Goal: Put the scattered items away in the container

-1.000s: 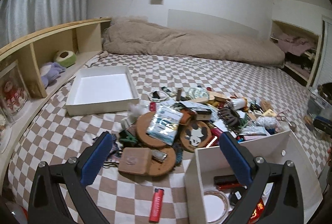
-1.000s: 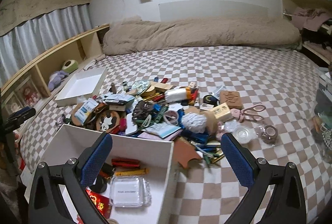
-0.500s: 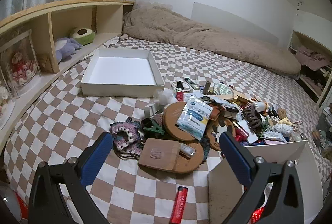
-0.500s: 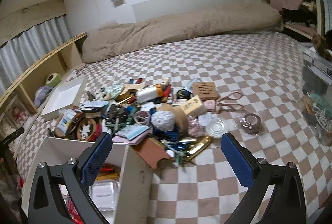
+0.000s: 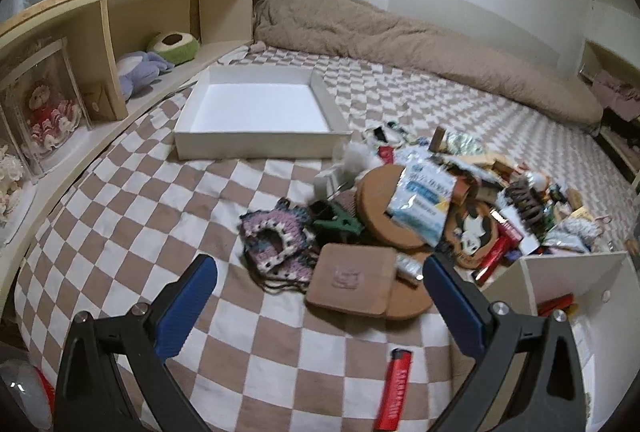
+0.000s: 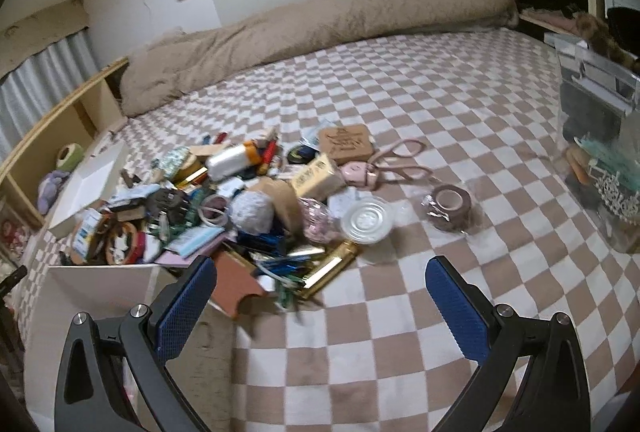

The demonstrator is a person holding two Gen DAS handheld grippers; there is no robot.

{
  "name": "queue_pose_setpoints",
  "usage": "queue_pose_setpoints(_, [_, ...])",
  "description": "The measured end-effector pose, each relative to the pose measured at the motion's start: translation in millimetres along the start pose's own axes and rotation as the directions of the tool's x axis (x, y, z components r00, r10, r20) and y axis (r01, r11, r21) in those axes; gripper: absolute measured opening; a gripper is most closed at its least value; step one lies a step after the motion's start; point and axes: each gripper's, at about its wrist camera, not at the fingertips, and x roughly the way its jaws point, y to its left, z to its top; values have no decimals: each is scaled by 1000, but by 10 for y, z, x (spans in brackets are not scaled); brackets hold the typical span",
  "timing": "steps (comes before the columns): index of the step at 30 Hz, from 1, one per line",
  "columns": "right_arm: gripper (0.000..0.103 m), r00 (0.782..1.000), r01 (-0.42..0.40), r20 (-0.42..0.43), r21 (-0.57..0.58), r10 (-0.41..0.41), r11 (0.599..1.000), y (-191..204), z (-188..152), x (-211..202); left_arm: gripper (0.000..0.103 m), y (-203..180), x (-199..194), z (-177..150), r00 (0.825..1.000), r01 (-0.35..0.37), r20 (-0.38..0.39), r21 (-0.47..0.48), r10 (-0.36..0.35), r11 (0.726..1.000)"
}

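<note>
A heap of small items (image 5: pixel 432 203) lies on the checkered bed. The white container (image 5: pixel 572 280) stands at its near right in the left wrist view, holding a few things. My left gripper (image 5: pixel 320 304) is open and empty, above a crocheted piece (image 5: pixel 276 236) and a square cork coaster (image 5: pixel 352 280). A red lighter (image 5: pixel 396 388) lies just below its right finger. My right gripper (image 6: pixel 320 300) is open and empty, with the heap (image 6: pixel 240 199) ahead to its left and the container's wall (image 6: pixel 100 288) at lower left. A tape roll (image 6: pixel 450 205) and a clear lid (image 6: pixel 366 222) lie ahead.
A shallow white box lid (image 5: pixel 256 147) rests near the wooden shelf (image 5: pixel 100 43) holding plush toys. A brown duvet (image 5: pixel 400 39) runs along the far wall. Pink scissors (image 6: pixel 396 159) lie past the heap. A clear plastic bin (image 6: pixel 600 151) stands at the right.
The left gripper has swung left and closer to the crocheted piece and coaster. The right gripper has swung right, away from the container, and now faces the bed beside the heap.
</note>
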Motion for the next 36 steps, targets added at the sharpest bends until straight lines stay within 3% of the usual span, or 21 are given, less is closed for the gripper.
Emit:
queue_pose_setpoints(14, [103,984,98,-143,-42,-103,994,-294,-233,505,103,145,463,-247,987,-66,-142,57,74,996])
queue_pose_setpoints(27, [103,955,126,-261,-87,-144,988,-431,-445,879,103,227,867,-558,950,-96,-285,125,129,987])
queue_pose_setpoints(36, [103,949,142,-259,-156,-179,977,-405,-502,909,103,158,963,-603,951,-117,-265,160,157,980])
